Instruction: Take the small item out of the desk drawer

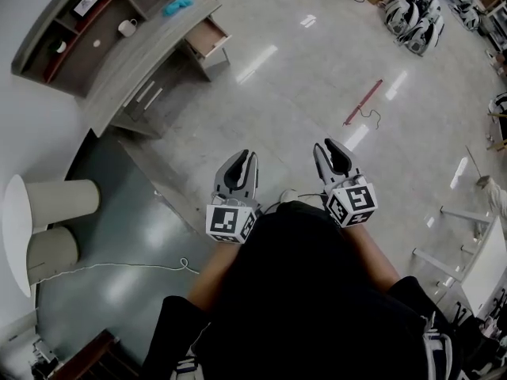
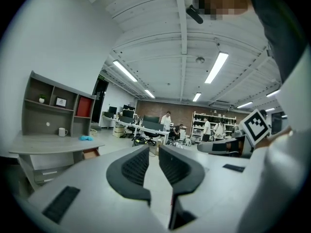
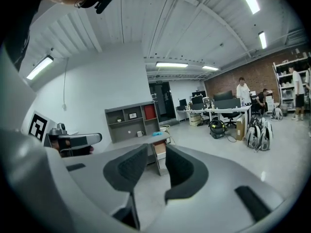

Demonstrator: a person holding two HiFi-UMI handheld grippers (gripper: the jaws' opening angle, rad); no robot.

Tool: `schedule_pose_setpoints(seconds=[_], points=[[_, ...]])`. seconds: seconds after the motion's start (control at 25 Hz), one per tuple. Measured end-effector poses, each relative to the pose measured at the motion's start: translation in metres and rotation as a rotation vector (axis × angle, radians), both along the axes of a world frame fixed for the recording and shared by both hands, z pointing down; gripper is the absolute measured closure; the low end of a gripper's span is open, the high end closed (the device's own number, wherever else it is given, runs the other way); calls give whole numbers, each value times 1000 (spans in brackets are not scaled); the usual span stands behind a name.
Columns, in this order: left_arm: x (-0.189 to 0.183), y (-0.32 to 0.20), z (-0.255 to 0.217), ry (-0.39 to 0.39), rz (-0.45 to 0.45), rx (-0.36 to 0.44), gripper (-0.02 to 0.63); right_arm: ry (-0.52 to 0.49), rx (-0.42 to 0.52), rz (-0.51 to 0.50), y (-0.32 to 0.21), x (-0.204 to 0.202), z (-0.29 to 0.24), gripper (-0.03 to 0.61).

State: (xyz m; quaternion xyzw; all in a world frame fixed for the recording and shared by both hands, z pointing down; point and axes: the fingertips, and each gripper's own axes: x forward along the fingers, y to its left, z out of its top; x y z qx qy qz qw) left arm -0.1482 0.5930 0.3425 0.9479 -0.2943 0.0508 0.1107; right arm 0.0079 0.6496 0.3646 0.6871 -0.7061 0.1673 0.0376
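Glossy grey floor (image 1: 301, 77) fills the head view; at upper left the table (image 1: 150, 50) has its drawer (image 1: 207, 38) open, contents too small to tell. Both empty: the left hand-held gripper (image 1: 246, 157) is clenched, the right hand-held gripper (image 1: 325, 146) released.

Left gripper (image 2: 154, 150) pointing level, desk (image 2: 46, 143) at far left.
Jaws nearly together, nothing between; mug (image 2: 62, 131) and blue item (image 2: 86, 138) on the desk top, drawer (image 2: 90, 154) open below.

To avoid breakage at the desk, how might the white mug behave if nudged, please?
The mug looks ceramic, so it is probably stiff and breakable. Standing upright on the desk, it would likely slide or tip, not roll.
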Motion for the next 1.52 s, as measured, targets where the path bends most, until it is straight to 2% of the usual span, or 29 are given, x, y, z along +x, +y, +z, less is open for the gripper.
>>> schedule_pose_setpoints(seconds=[0.04, 0.08, 0.12, 0.2, 0.36, 0.64, 0.76, 0.84, 1.0, 1.24, 1.52], points=[[0, 0, 2, 0, -6, 0, 549, -1, -9, -1, 1, 3, 4, 450], [0, -1, 5, -2, -8, -8, 478, 0, -18, -1, 2, 5, 7, 415], [2, 0, 9, -7, -7, -20, 449, 1, -27, 0, 3, 8, 11, 391], [5, 0, 16, -23, -3, -46, 428, 3, -39, 14, 4, 16, 16, 336], [17, -3, 23, -43, -14, -65, 367, 13, -43, 38, 0, 39, 20, 327], [34, -4, 33, -55, -46, -84, 359, -10, -27, 64, -4, 74, 27, 324], [48, -6, 27, -48, -44, -58, 359, -45, -32, 80, -2, 91, 26, 324], [52, -17, 24, -39, -58, -41, 359, -45, -33, 90, -8, 97, 26, 324], [56, -47, 32, -19, -75, -57, 359, -44, -59, 79, -37, 103, 36, 324], [75, -119, 49, 0, -33, -78, 359, -17, -92, 81, -95, 111, 46, 324], [107, -249, 45, 32, -33, -78, 359, 4, -146, 94, -202, 148, 60, 324]])
